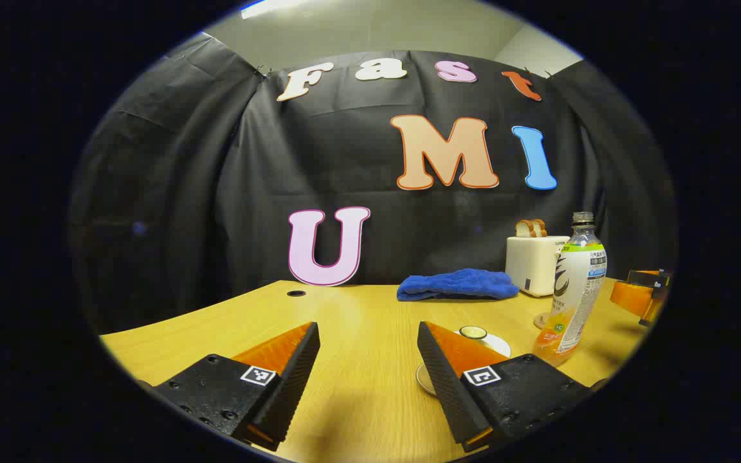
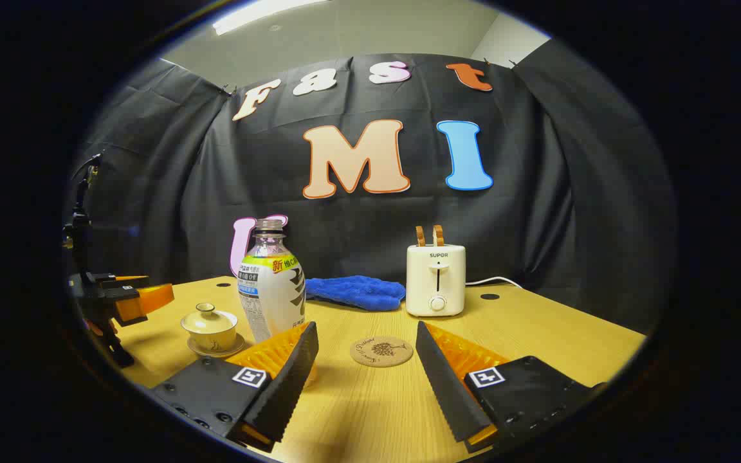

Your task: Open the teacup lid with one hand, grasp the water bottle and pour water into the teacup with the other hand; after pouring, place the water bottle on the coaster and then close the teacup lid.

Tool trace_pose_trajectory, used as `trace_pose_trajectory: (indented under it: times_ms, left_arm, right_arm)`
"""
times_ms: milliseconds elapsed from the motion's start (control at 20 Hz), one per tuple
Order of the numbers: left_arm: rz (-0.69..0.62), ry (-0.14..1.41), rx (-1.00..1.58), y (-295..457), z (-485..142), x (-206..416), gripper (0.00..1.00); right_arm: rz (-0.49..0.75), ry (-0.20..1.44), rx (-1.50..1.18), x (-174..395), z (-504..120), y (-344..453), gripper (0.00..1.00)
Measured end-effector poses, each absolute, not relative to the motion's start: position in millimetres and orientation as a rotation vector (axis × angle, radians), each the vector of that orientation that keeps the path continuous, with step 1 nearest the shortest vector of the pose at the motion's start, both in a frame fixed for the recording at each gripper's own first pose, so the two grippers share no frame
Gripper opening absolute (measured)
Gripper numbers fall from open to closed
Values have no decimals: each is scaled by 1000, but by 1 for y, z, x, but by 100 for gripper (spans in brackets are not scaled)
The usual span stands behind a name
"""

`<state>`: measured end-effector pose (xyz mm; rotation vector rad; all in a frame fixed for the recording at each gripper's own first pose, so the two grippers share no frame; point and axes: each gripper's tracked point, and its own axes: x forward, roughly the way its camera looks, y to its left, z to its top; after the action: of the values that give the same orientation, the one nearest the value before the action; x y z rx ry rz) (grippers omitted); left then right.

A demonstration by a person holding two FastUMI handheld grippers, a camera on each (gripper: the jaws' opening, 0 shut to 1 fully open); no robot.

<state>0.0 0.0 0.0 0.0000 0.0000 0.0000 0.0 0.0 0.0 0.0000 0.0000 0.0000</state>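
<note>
Both claws hang wide and empty: left claw (image 1: pixel 368 360), right claw (image 2: pixel 366 360). The lidded teacup (image 2: pixel 210 326) sits on its saucer left of the water bottle (image 2: pixel 271 289), coaster (image 2: pixel 381 351) ahead. Left should pinch the lid knob squarely, lifting straight.

A white toaster (image 2: pixel 435 281) stands upright at the back of the wooden table (image 2: pixel 557 341), two slices of bread (image 2: pixel 429 235) poking from its slots. A white cord (image 2: pixel 493 280) trails from its right side. Just left of it lies a crumpled blue towel (image 2: pixel 354 291).
</note>
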Motion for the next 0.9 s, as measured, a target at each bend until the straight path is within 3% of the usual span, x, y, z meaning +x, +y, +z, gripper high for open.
trace_pose_trajectory:
  times_ms: [900]
  left_arm:
    - [-8, -3, -4, -2, -1, 0, 89]
  right_arm:
    - [14, -5, -3, 2, -2, 3, 95]
